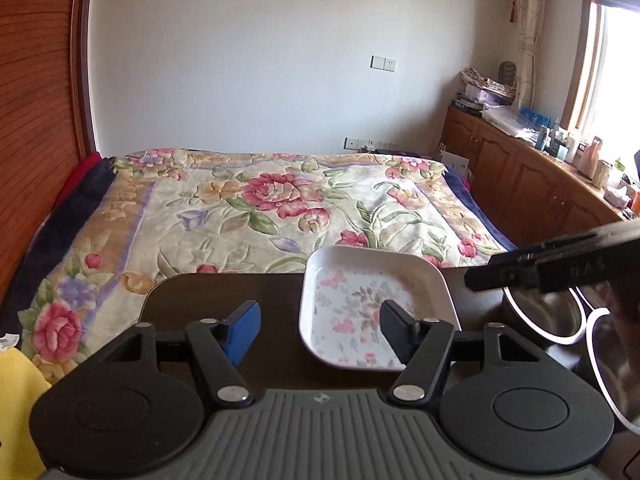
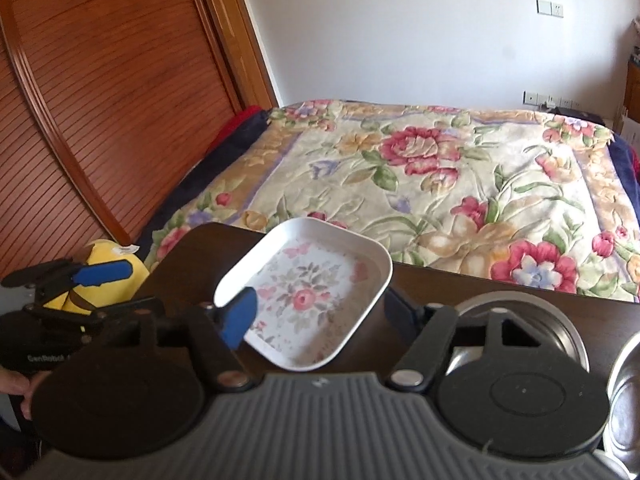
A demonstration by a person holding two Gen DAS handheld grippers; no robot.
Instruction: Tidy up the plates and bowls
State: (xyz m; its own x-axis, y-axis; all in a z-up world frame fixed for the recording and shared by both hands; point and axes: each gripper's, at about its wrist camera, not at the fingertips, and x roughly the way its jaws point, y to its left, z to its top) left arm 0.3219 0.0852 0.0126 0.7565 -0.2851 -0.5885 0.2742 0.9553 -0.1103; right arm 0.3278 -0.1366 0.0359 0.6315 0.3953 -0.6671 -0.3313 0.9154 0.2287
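A white square plate (image 1: 360, 280) with a pink flower pattern lies near the far edge of the dark table (image 1: 200, 300). My left gripper (image 1: 318, 310) hangs open over the table; its black finger overlaps the plate's near right part and its blue pad is over bare wood. In the right wrist view the plate (image 2: 312, 280) shows between the spread fingers of my right gripper (image 2: 320, 298), and nothing is pressed between the pads. From the left wrist view the right gripper (image 1: 480, 272) hovers just off the plate's far right corner. Two steel bowls (image 1: 552, 316) stand to the right.
A bed with a flowered blanket (image 1: 280, 200) runs along the table's far edge. A yellow plush toy (image 2: 108, 256) sits left of the table, behind the left gripper (image 2: 92, 284) and the hand (image 2: 16, 384) holding it. A wooden cabinet (image 1: 520, 184) lines the right wall.
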